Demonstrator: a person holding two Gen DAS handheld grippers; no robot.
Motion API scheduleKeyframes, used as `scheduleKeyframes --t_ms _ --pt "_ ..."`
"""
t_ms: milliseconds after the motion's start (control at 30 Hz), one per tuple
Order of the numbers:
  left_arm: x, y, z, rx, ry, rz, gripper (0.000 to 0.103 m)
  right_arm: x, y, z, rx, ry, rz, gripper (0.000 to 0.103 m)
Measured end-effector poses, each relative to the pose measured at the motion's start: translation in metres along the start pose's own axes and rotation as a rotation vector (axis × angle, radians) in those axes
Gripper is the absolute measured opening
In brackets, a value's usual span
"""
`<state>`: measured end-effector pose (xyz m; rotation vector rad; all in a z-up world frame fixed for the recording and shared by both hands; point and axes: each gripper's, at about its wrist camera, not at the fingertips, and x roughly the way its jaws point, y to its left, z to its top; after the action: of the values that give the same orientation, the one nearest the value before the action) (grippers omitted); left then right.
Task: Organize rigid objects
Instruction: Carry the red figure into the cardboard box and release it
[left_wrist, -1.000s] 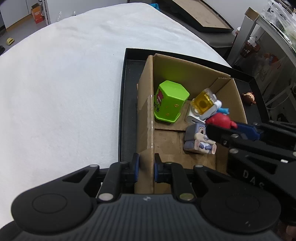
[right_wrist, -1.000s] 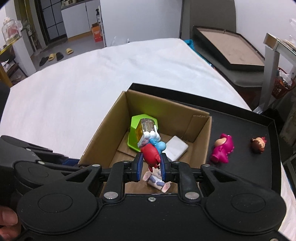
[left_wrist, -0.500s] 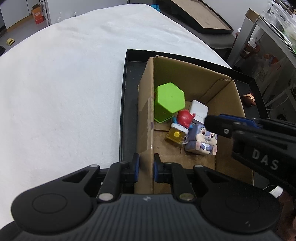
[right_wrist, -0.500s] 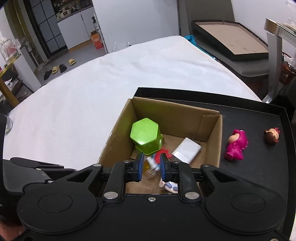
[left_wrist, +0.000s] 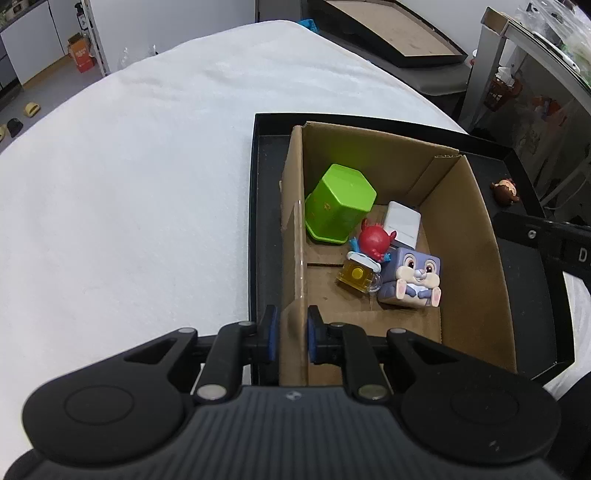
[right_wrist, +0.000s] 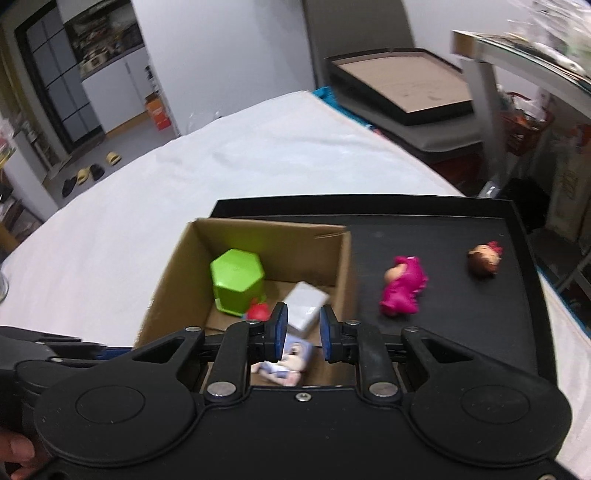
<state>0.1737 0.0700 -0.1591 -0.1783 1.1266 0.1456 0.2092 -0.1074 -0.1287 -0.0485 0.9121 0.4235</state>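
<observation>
Cardboard box (left_wrist: 476, 236) is sitting inside a black tray (left_wrist: 264, 206) near the right edge of the white-covered table (left_wrist: 129, 184). The left gripper (left_wrist: 290, 334) is clamping its blue pads on the box's near left wall. Looking down into the box, the left wrist view is showing a green hexagonal container (left_wrist: 338, 203) at the far left corner, a white block (left_wrist: 402, 223) beside it, a red and blue figure (left_wrist: 373, 240) touching a yellow transparent piece (left_wrist: 358, 275), and a grey bunny cube (left_wrist: 412, 278) just beside them. The right wrist view is hiding much of that: only a bit of the red figure and part of the bunny are peeking out around the right gripper (right_wrist: 303, 332), whose jaws are standing almost closed with nothing between them, above the box's near end. That view alone is showing a pink figure (right_wrist: 402, 290) lying on the tray's bare floor beside the box. A small brown-headed figure (right_wrist: 484, 260) is lying further towards the tray's right rim; the left wrist view is catching it past the box's far right corner.
</observation>
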Motion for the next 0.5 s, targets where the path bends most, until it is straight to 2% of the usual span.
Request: scheduleKeyframes --t_ms 233,500 --pt "-0.001 -0.005 0.002 0.012 -0.010 0.038 0.015 -0.001 -0.019 -0.001 0.032 -0.021 -0.003 0.020" --pt "-0.006 -0.017 0.002 0.059 -0.056 0.104 0.015 -0.003 -0.041 0.000 0.083 -0.072 -0.002 0.022"
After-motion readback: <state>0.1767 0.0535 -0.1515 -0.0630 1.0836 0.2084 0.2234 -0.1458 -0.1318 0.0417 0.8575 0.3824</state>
